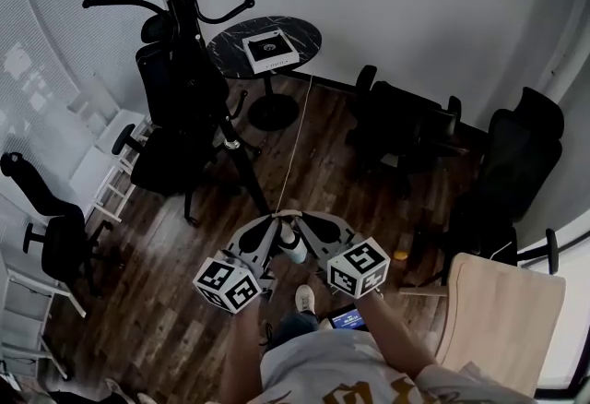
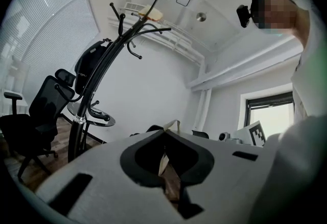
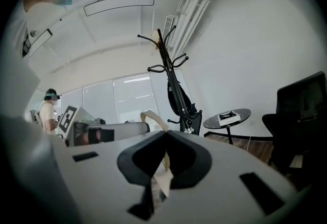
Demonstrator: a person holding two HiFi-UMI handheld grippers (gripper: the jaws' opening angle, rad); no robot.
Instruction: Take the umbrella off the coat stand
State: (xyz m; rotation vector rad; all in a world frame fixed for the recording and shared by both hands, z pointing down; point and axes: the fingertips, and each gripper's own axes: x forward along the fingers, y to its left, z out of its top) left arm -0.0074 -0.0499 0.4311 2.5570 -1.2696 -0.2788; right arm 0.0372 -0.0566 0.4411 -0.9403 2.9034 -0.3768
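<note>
The black coat stand [image 1: 189,19] rises at the back left, with a dark item hanging on its pole; it also shows as the coat stand [image 2: 99,72] and the coat stand [image 3: 172,82]. A short pale folded umbrella [image 1: 293,247] hangs off the stand, between and just below my two grippers. Its beige strap [image 1: 289,212] is pinched where the grippers meet. My left gripper [image 1: 278,220] [image 2: 164,133] is shut on the strap [image 2: 172,126]. My right gripper [image 1: 300,219] [image 3: 166,135] is shut on the strap [image 3: 152,118] too, beside the umbrella's body [image 3: 115,130].
A round dark table [image 1: 304,33] with a white box [image 1: 268,50] stands behind the stand. Black office chairs [image 1: 406,125] [image 1: 516,158] [image 1: 51,231] ring the wooden floor. A pale wooden panel [image 1: 502,314] is at my right. A thin cord [image 1: 293,144] runs across the floor. Another person [image 3: 48,113] stands far off.
</note>
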